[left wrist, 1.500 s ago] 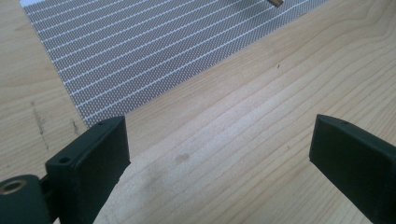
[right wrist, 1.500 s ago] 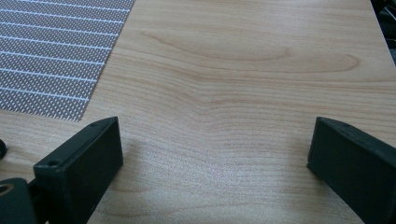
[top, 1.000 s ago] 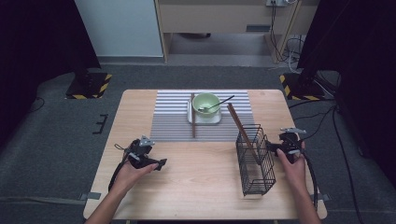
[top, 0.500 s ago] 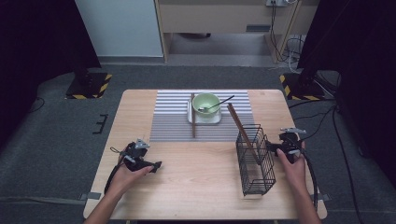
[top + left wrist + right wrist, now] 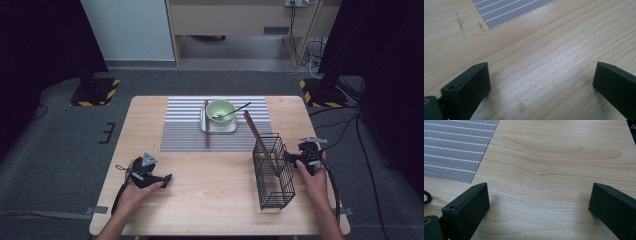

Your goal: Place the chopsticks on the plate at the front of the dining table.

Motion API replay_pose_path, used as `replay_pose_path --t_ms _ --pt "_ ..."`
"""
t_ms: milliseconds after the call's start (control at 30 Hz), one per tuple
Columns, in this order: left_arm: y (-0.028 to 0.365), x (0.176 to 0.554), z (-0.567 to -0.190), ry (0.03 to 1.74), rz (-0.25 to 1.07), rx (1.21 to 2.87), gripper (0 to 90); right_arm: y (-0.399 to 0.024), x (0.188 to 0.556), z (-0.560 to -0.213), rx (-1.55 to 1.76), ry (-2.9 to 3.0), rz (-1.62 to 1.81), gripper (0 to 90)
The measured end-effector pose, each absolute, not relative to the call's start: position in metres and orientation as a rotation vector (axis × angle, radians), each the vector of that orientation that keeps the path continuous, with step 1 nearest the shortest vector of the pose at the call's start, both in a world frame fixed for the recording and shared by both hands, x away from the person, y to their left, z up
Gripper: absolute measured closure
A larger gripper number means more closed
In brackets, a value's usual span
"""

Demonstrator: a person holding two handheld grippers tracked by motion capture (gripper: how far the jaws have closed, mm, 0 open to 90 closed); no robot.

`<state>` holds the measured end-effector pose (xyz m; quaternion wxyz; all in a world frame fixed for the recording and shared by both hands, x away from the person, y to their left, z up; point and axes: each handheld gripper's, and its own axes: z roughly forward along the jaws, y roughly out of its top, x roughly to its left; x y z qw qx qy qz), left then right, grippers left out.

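Fingers of both grippers gape wide, holding nothing: left gripper (image 5: 167,177) low over bare table (image 5: 215,200), right gripper (image 5: 290,159) just beside the wire basket (image 5: 272,170)

High view above near edge, facing forward-down; both tool views close over table (image 5: 220,190), sharing striped mat (image 5: 185,131)

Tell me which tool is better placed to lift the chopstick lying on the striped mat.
Left, probably. The left tool rests open on the mat's side, while the wire basket stands between the right tool and the chopstick.
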<state>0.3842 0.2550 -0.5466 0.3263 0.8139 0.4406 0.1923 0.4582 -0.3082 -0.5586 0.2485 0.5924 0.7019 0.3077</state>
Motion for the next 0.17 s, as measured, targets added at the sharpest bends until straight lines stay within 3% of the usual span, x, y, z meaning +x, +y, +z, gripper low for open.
replay_pose_path --t_ms 167 --pt "0.2544 0.3839 -0.5469 1.165 0.512 2.128 0.0 -0.3059 0.4576 -0.5588 1.622 1.909 0.832 0.9"
